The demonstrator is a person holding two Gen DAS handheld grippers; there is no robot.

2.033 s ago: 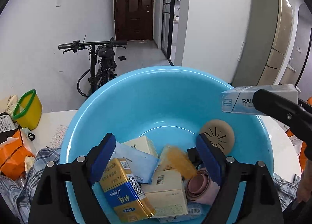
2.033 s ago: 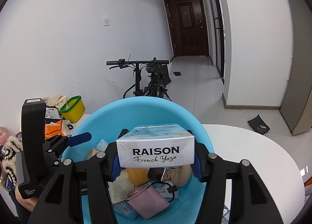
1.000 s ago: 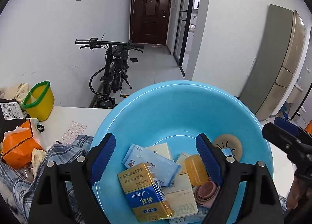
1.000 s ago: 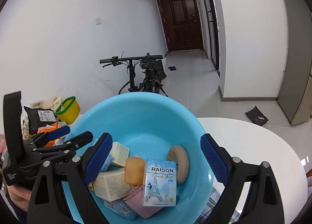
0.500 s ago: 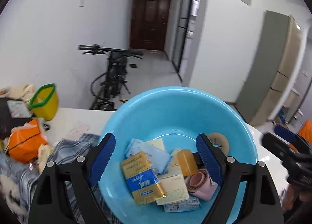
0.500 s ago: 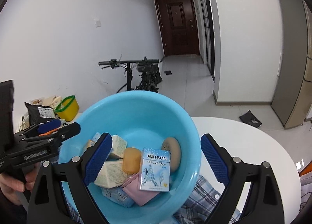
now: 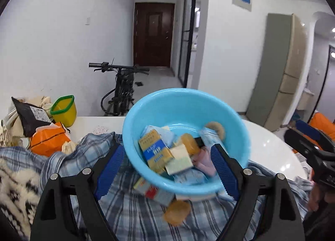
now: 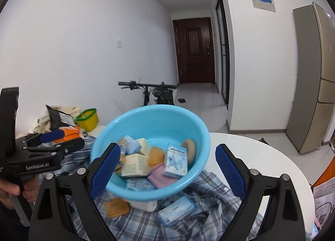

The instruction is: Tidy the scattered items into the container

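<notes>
- The blue basin (image 8: 150,119) sits tilted on the plaid cloth (image 8: 201,215) over my white worktop (image 8: 261,157), at about 12 o'clock ahead of both grippers.
- Inside I see a white-blue carton (image 8: 174,160), a yellow-blue box (image 7: 155,149), a cream box (image 8: 134,164), an amber soap bar (image 8: 156,155) and a pink pouch (image 8: 160,177).
- A yellow bucket (image 7: 63,110), at 10 o'clock; contents unclear.
- Left gripper (image 7: 167,165) and right gripper (image 8: 167,169): fingers spread, pinching nothing.
</notes>
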